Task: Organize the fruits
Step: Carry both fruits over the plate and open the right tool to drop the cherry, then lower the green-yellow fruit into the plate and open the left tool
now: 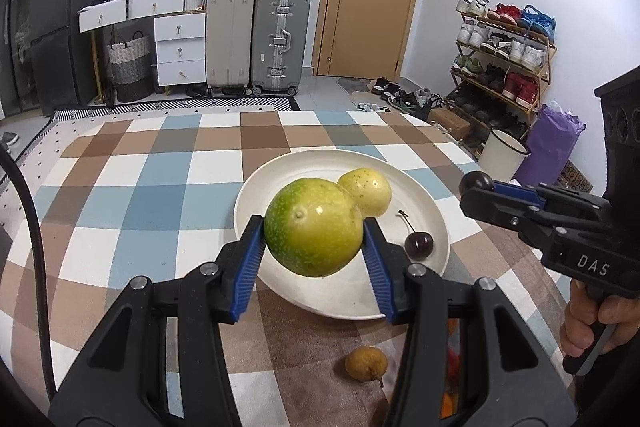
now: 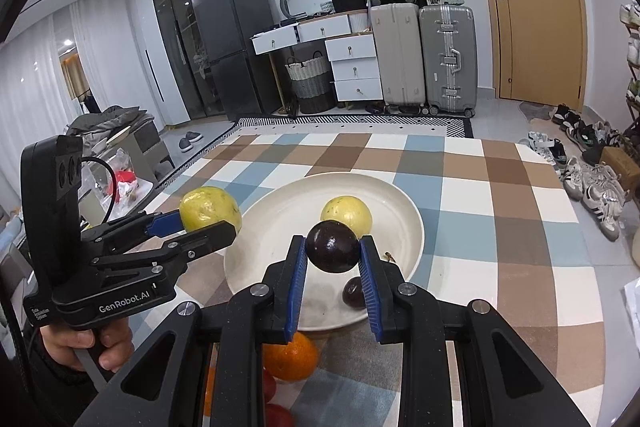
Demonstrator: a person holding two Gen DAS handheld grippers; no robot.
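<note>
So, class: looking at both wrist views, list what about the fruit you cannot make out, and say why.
- Left wrist view: red and orange fruit behind the left gripper's finger; kind and count unclear.
- Right wrist view: red fruit cut off by the bottom edge and gripper body.
- Right wrist view: cherry half hidden by a blue finger.

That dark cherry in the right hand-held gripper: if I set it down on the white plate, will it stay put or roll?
Likely to roll a little: the held cherry looks round and glossy, and the plate is smooth. The raised rim should probably contain it. Its skin looks slick, so the right hand-held gripper could squirt it sideways; open gently.
</note>
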